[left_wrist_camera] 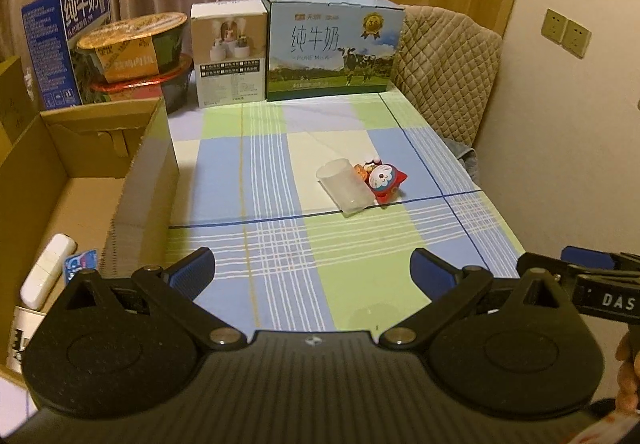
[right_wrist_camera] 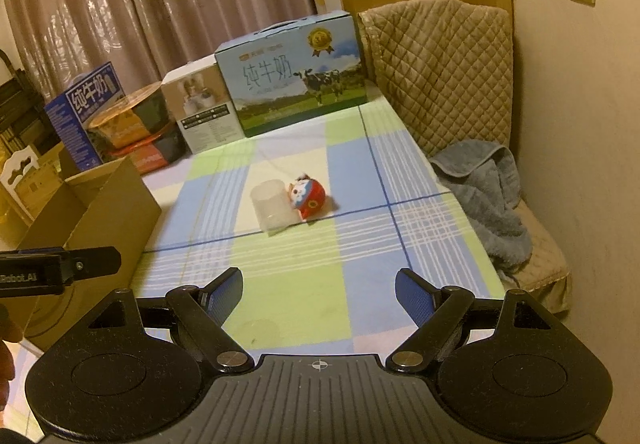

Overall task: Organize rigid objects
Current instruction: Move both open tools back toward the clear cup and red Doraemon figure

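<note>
Left wrist view, small figure (left_wrist_camera: 366, 169) half-hidden behind clear cup (left_wrist_camera: 345, 188), both grippers' jaws spread, empty

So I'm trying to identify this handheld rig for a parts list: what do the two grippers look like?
Both look alike. The left gripper and right gripper each have a black textured body with two round discs, black linkage arms joined by silver pivot pins, and blue ribbed pads on the fingers. A small crosshair mark sits at the centre of each body. White lettering shows on their sides, only partly readable.
</note>
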A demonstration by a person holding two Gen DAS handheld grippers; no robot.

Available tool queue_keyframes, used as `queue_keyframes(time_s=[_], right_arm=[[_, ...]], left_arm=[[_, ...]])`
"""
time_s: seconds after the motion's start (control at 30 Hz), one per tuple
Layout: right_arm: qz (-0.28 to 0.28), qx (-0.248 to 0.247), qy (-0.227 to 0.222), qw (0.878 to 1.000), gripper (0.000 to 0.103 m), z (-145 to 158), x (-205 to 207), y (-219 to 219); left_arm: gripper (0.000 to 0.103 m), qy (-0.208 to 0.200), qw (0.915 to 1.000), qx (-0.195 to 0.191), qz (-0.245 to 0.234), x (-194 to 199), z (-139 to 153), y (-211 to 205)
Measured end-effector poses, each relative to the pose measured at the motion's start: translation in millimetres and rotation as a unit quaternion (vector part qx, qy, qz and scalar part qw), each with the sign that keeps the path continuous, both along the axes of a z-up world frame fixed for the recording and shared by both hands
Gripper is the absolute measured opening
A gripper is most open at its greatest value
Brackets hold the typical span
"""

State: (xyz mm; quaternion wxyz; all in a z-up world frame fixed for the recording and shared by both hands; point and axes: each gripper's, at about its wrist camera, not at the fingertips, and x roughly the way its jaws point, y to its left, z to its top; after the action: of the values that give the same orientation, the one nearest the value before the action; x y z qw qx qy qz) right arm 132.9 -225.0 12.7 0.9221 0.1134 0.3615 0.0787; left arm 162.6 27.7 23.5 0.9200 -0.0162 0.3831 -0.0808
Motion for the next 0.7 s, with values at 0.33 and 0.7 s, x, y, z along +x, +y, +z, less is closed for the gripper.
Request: queue_keyframes(time_s=[0.33,0.7], right_arm=[[0.002,-0.012,-0.024,1.000,0.081,-29,47,-5],[0.046,-0.026,-0.037,0.998,0.074,-65,118,12]], left_arm=[[0.102,-0.002,0.9999,0.006,0.014,48,-42,-15],[0.102,0.011,0.9994,0.011,0.031,105,-91,-18]])
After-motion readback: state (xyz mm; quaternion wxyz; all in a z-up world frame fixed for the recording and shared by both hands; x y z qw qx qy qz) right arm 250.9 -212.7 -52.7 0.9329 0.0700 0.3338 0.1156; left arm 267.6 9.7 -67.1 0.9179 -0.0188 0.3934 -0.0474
